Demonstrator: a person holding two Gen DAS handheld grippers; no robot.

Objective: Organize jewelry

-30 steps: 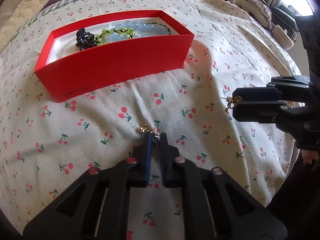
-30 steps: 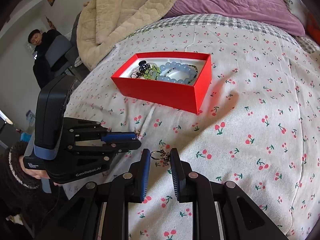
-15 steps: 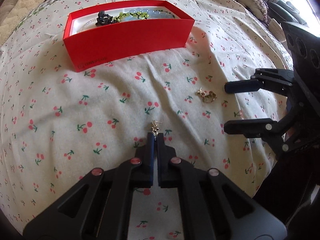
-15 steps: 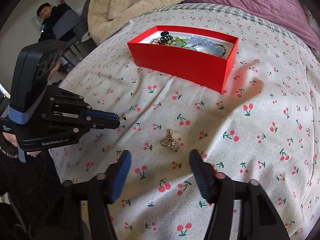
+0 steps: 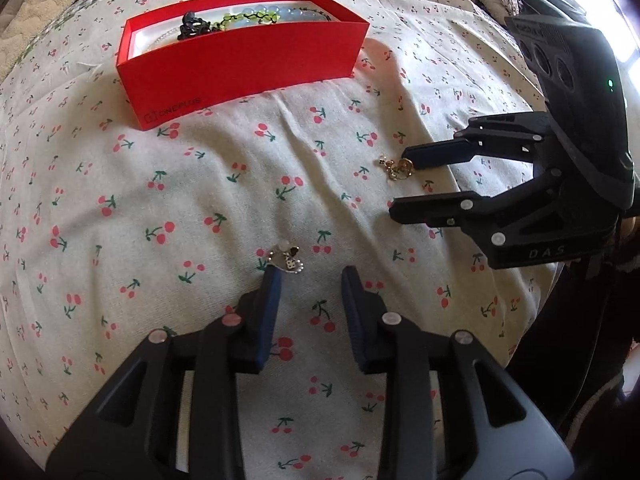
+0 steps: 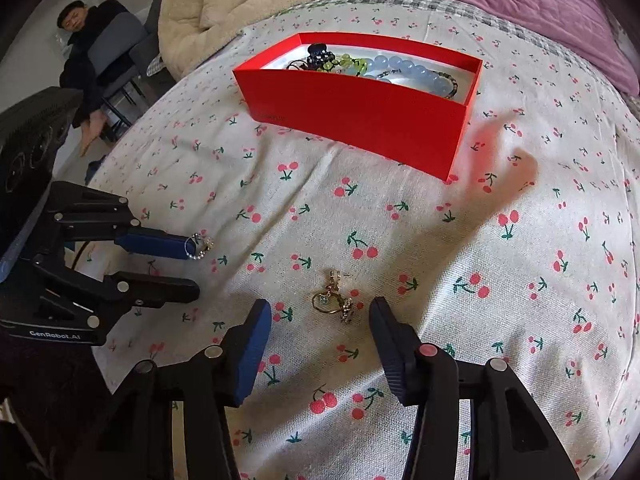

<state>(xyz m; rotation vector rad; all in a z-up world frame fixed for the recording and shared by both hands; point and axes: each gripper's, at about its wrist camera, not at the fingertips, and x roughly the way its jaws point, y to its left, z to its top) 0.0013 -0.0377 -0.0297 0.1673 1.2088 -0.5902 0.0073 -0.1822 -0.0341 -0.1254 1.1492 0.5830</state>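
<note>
Since the earlier frame both earrings have come to lie on the bedspread [image 5: 224, 184], released. Left gripper [image 5: 310, 280]: jaws opening, nothing clamped; the silver earring [image 5: 287, 261] lies just off the tip of one jaw. Right gripper [image 6: 320, 312]: jaws apart and closing, with the gold earring [image 6: 334, 300] between them, not yet pinched. Both pieces look very light, small, stiff and slippery, likely to sink into soft cloth; the gold hoop's rim seems the best hold. Both grippers point steeply down at the bed, with the red box [image 6: 360, 116] of beads well beyond the jaw tips.
</note>
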